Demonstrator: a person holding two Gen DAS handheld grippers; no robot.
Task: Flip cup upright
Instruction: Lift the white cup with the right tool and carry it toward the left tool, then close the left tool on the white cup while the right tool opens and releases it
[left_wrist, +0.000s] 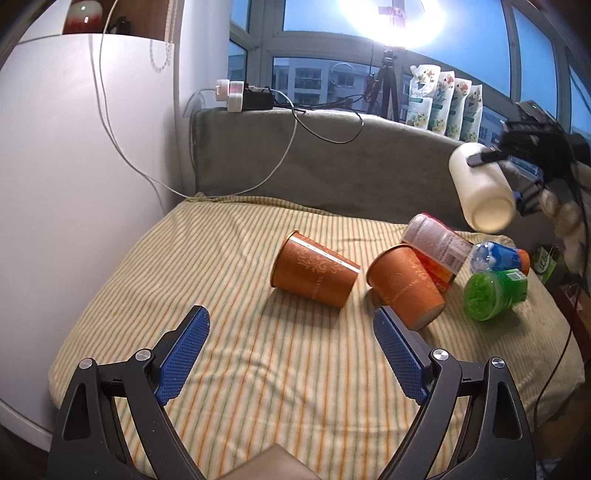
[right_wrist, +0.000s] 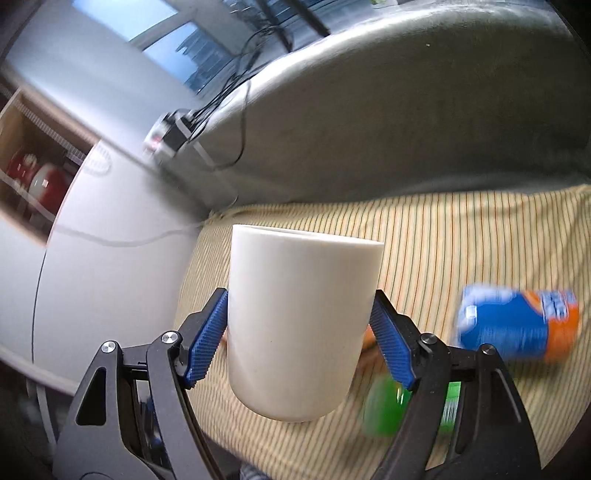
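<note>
A white cup (right_wrist: 299, 321) is clamped between the blue pads of my right gripper (right_wrist: 298, 332). In the left wrist view the same white cup (left_wrist: 480, 186) hangs tilted in the air at the right, above the striped cushion (left_wrist: 240, 350), held by the right gripper (left_wrist: 491, 162). My left gripper (left_wrist: 290, 325) is open and empty, low over the cushion's front. Two orange paper cups lie on their sides ahead of it, one in the middle (left_wrist: 314, 273) and one to its right (left_wrist: 406, 284).
A clear jar (left_wrist: 436, 242), a blue and orange bottle (left_wrist: 498, 256) and a green container (left_wrist: 493, 293) lie at the cushion's right. A grey sofa back (left_wrist: 332, 166) rises behind. A white cabinet (left_wrist: 74, 184) stands at the left. Cables trail over the sofa back.
</note>
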